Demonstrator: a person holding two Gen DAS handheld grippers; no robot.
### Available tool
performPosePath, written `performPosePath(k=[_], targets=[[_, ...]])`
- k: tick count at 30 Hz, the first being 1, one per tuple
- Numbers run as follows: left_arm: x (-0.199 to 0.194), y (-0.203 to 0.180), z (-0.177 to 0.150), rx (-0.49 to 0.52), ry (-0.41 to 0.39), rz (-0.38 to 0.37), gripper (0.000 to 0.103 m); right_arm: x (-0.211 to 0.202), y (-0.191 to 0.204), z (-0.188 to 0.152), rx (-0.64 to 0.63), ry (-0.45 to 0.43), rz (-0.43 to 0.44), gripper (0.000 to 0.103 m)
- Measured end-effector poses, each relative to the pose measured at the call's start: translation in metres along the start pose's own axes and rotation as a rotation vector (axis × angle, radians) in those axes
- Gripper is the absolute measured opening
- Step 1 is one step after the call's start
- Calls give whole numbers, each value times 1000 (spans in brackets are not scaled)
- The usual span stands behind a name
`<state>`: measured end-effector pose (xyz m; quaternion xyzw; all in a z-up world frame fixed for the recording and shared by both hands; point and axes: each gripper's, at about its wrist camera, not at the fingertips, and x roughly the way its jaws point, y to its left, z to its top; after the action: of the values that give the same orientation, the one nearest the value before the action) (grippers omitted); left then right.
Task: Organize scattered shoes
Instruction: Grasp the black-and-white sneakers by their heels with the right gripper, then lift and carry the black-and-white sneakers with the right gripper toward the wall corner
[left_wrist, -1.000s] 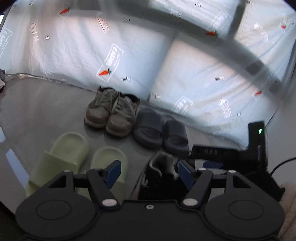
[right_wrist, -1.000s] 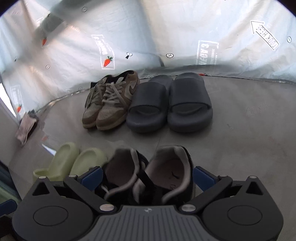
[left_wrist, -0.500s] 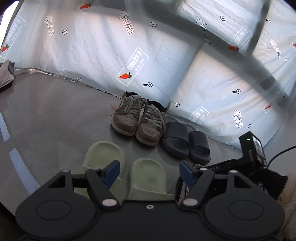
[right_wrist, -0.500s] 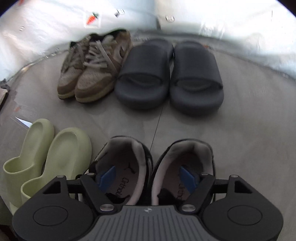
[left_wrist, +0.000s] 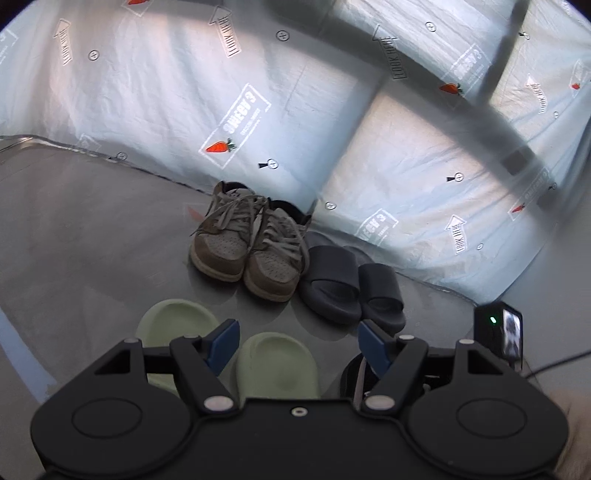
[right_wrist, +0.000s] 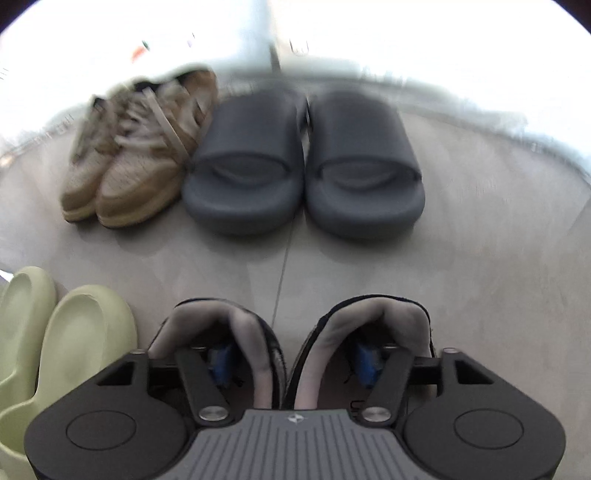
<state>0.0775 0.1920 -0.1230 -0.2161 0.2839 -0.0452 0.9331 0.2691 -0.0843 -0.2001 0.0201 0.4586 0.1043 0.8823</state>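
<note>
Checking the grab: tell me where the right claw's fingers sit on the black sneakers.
Inside: one finger in each black sneaker, closing on the inner collars.

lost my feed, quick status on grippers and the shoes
Right gripper: jaws closing, one finger inside each black sneaker. Left gripper: open, empty, over green slides. Brown sneakers, dark slides already paired. Nothing in the way.

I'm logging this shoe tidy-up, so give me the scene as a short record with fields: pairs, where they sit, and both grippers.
back row: tan sneakers beside dark slides, near the sheet
front row: green slides, black sneakers
right gripper: closing, one finger inside each black sneaker, their inner walls between
left gripper: open, empty, above the green slides
floor: grey
</note>
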Motion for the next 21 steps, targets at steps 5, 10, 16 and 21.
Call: performPosePath(k=[5,10,16,21], targets=[[7,-9,2,25,8,-54,72,-41,6,-25,72,-221,3,39],[9,-21,4,54,-1,-101,72,-78,-2,-41,129,-392,-60,37],[7,-28,0,74,11,-107,73,-123,-9,-43,146,-590,-222,37],[-3,-33,-2,103,4,-91,73,-142,-20,-25,123,-741,-338,37]])
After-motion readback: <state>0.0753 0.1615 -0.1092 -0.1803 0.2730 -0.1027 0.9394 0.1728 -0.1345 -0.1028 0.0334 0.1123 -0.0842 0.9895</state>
